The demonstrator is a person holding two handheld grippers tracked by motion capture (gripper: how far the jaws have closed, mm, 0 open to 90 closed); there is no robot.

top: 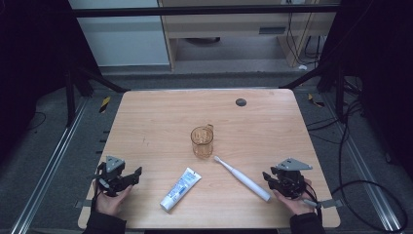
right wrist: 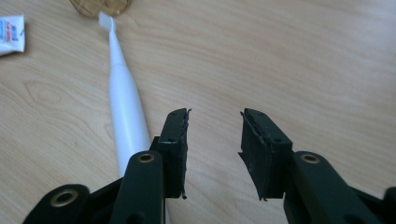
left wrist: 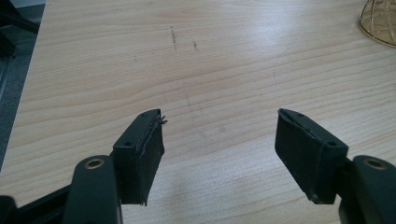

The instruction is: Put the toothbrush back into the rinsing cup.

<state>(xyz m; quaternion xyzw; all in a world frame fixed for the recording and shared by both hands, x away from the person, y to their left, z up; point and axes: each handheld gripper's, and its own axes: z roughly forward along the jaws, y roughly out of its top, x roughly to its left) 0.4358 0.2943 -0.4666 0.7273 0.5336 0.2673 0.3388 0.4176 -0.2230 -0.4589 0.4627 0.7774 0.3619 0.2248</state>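
Your left gripper (top: pixel 127 178) sits at 8 o'clock on the table (top: pixel 146 117), jaws spread wide with nothing in them. The toothpaste tube (top: pixel 180 189) lies at 6 o'clock; it is soft and light. The amber cup (top: pixel 202 141) stands in the middle. The white electric toothbrush (top: pixel 242 178) lies at 5 o'clock, just beside your right gripper (right wrist: pixel 214 135), whose jaws are apart and empty. The toothbrush looks hard, smooth and slippery, so grab its thick handle across the middle.
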